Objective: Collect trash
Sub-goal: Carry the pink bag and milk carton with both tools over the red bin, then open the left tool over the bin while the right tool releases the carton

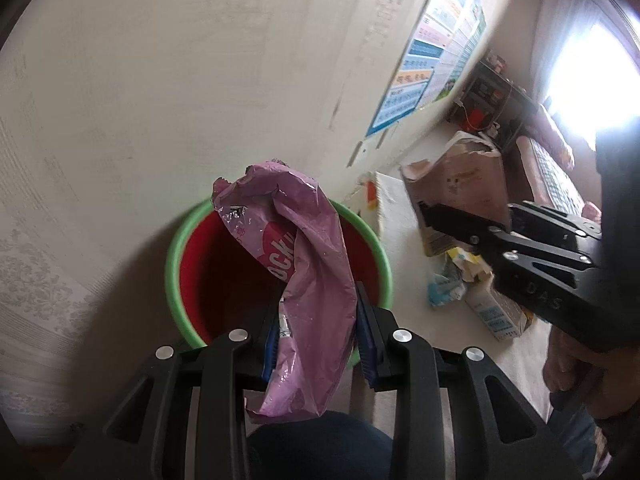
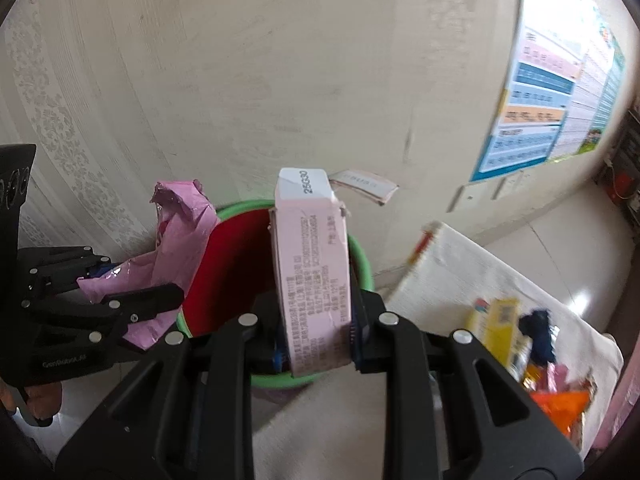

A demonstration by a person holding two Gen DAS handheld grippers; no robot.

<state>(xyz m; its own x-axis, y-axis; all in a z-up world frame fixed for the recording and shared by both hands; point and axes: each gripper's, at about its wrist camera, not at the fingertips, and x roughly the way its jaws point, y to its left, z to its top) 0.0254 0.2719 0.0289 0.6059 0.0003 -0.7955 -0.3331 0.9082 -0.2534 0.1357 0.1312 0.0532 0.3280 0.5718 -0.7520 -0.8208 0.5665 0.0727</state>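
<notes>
1. Left wrist view. The left gripper [image 1: 316, 320] was clamped on a crumpled pink plastic wrapper [image 1: 304, 248], its blue pads [image 1: 366, 320] pressing the wrapper from both sides. The wrapper rose toward 12 o'clock and hung over the bucket [image 1: 176, 264], a red pail with a green rim that stood against the pale wall [image 1: 160, 80]. At 3 o'clock the right gripper [image 1: 424, 210] entered the view, with the person's hand [image 1: 568, 364] below it. Behind it, loose trash [image 1: 460, 280] and a blue-and-white carton [image 1: 496, 316] lay on the floor beside a torn cardboard box [image 1: 460, 184]. A coloured poster [image 1: 432, 40] hung at 1 o'clock.

2. Right wrist view. The right gripper [image 2: 320, 332] was closed on a pink printed carton [image 2: 312, 272], held upright over the green-rimmed bucket [image 2: 362, 264]. At 9 o'clock the left gripper [image 2: 132, 292] held the pink wrapper [image 2: 176, 236] just beside the bucket's rim. At 4 o'clock a white cloth [image 2: 448, 272] on the floor carried a yellow box [image 2: 496, 328] and an orange packet [image 2: 560, 404].
</notes>
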